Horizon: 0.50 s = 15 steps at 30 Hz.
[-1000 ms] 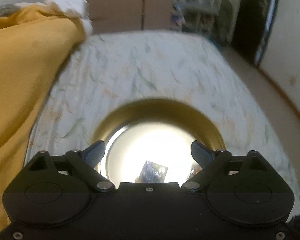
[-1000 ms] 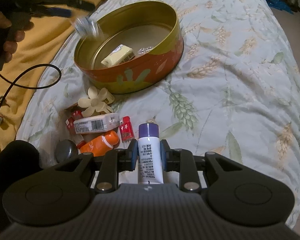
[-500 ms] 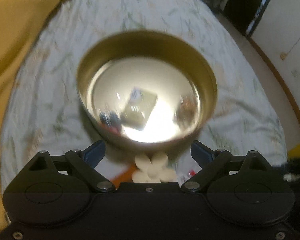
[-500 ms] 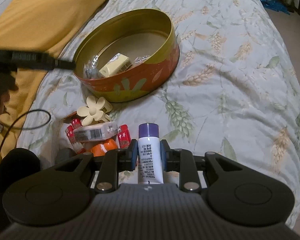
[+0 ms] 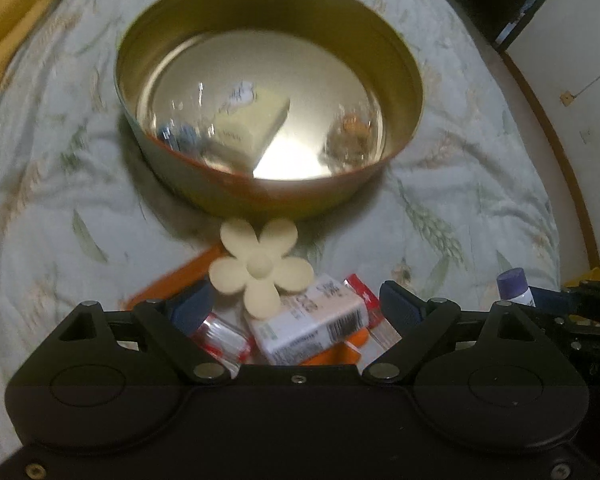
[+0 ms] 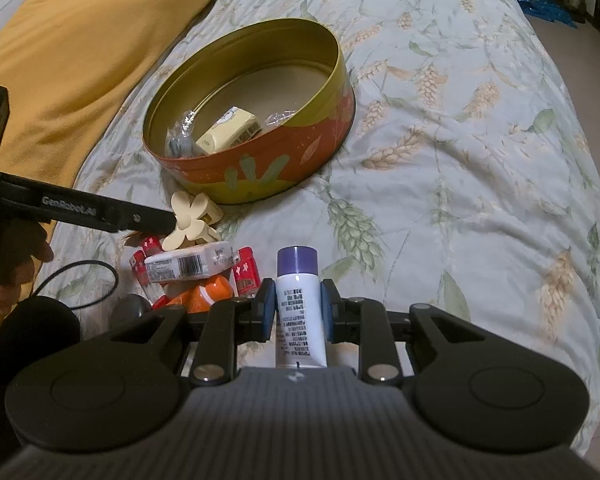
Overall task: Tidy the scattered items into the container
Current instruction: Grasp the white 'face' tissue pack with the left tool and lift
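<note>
A round orange-and-yellow tin [image 6: 260,160] stands open on the bed, holding a yellow box [image 6: 228,130] and clear wrapped packets [image 6: 180,136]. In front of it lies a pile: a cream flower clip [image 5: 260,266], a white barcoded pack [image 5: 312,328], red sachets [image 6: 246,272] and an orange tube [image 6: 204,296]. My left gripper [image 5: 294,304] hangs over the pile with its jaws wide and closing; the clip and pack lie between the pads, untouched. My right gripper [image 6: 298,308] is shut on a white tube with a purple cap [image 6: 299,276], just right of the pile.
A yellow blanket [image 6: 80,60] covers the bed's left side. A black cable [image 6: 88,280] and a grey round object [image 6: 130,306] lie left of the pile. A person's hand [image 6: 16,272] holds the left gripper. The bed edge and floor [image 5: 580,120] are at the right.
The left gripper came down from above the tin and back over the pile. A clear packet that was falling beside it now lies in the tin. The right gripper stayed put.
</note>
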Tool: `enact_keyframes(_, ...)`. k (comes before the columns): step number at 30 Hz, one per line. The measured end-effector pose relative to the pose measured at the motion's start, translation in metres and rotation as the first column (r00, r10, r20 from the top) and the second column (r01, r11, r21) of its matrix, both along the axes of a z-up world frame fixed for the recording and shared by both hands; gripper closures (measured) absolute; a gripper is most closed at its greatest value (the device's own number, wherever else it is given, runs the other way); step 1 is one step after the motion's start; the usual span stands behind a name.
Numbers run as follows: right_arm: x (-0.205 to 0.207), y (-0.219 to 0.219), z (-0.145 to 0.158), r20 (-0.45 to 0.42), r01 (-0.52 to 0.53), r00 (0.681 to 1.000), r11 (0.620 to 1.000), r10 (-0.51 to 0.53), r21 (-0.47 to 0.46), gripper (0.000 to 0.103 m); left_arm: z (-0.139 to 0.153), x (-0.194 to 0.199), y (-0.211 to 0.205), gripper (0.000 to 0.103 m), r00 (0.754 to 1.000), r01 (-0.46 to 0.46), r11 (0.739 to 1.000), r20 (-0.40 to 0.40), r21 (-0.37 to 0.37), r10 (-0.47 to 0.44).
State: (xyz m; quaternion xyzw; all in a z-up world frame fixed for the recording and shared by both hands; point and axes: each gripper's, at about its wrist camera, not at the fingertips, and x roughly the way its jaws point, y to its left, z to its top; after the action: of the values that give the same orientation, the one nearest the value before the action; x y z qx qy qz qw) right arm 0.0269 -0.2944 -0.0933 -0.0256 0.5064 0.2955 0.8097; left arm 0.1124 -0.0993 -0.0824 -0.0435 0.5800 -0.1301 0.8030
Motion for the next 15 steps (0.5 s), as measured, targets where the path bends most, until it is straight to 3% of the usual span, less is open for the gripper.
enact_keyframes(9, -0.002, -0.004, 0.000, -0.004, 0.001, 1.000, 1.000, -0.001, 0.006, 0.076, -0.029, 0.006, -0.010, 0.024, 0.984, -0.119, 0.992, -0.139, -0.050, 0.112)
enact_keyframes(15, -0.003, -0.006, 0.000, -0.003, 0.006, 1.000, 1.000, -0.006, 0.005, 0.076, -0.031, 0.008, -0.020, 0.025, 0.983, -0.122, 0.993, -0.139, 0.002, 0.121)
